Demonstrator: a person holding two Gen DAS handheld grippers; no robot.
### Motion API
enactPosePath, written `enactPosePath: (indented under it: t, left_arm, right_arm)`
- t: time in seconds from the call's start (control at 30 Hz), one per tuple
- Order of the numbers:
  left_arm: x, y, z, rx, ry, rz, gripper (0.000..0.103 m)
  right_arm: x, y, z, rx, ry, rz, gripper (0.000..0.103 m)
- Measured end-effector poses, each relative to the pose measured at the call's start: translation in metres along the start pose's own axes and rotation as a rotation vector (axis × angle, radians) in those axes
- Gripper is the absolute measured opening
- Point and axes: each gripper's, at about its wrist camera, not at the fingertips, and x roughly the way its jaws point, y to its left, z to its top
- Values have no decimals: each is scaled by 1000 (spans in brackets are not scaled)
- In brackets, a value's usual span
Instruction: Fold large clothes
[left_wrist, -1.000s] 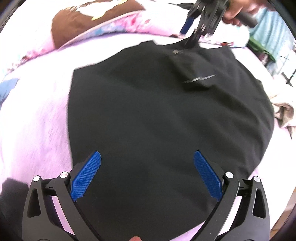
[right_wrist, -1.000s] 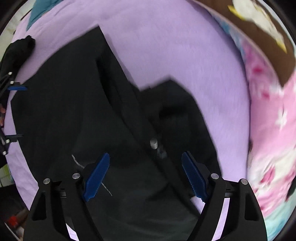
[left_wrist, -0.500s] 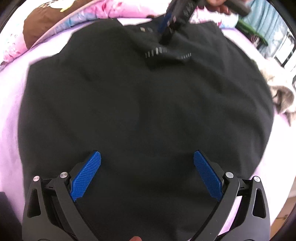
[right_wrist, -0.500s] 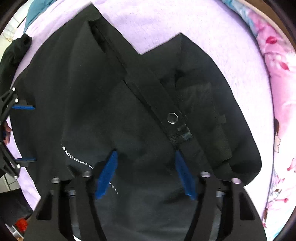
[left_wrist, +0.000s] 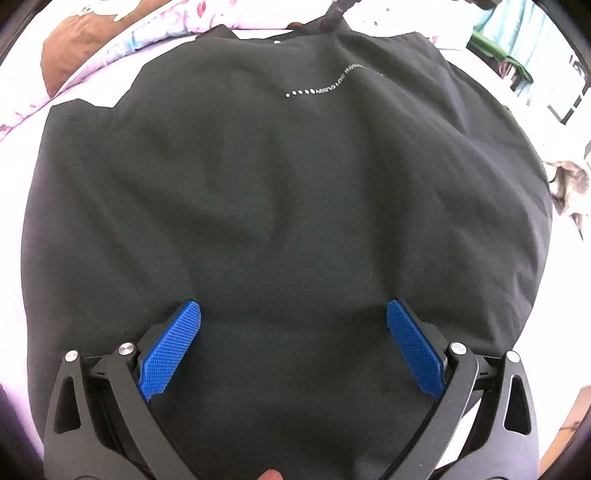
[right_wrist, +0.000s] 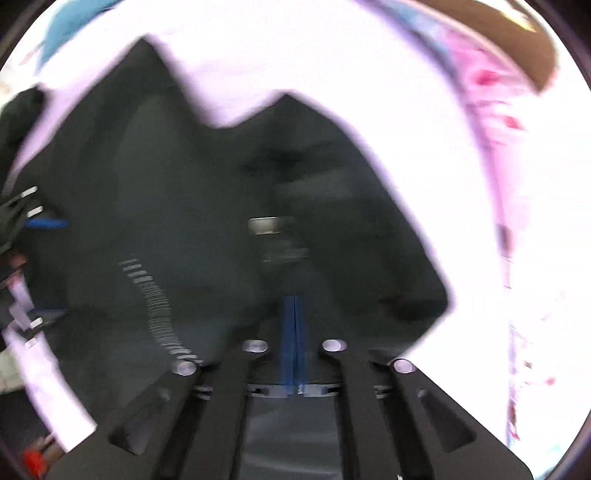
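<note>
Left wrist, garment (left_wrist: 280, 206) between open tongs (left_wrist: 293, 345)

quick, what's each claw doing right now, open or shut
left claw: open, holding nothing, over the black garment.
right claw: just closed; whether it pinches the garment's fabric cannot be told.

the black garment (left_wrist: 280, 206) covers most of the bed (right_wrist: 332, 74); bare lilac sheet stays free beyond it, hemmed by a floral quilt (left_wrist: 122, 33) and crumpled cloth (left_wrist: 569, 184).
</note>
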Motion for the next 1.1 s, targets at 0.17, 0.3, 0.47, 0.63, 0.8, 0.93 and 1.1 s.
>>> enactPosePath:
  t: [0.17,0.3,0.47,0.63,0.8,0.93,1.1]
  left_arm:
    - [2,-1,6,2,-2,4,97]
    - [3,-2,7,-8,4,10,97]
    - [5,-7,9,-6,8,12,97]
    - [6,-8,9,-1,12,13,97]
    - [8,-9,11,-2,12,20,97]
    - [8,-10,9,-8,10,20,97]
    - [8,-8,10,-1,19,15,97]
  right_arm:
    - [8,-8,-11,58,-8,-50,23]
    - [1,-17,-37,26,-16,-24,49]
    - [-1,-50,-80,1,77,-25,49]
    - [10,-48,-109,-25,148,-24,48]
    - [28,-40,-127,-55,160,-25,15]
    - [26,-31,-136,-45,135,-43,1]
    - [8,-45,-113,4,53,11,1]
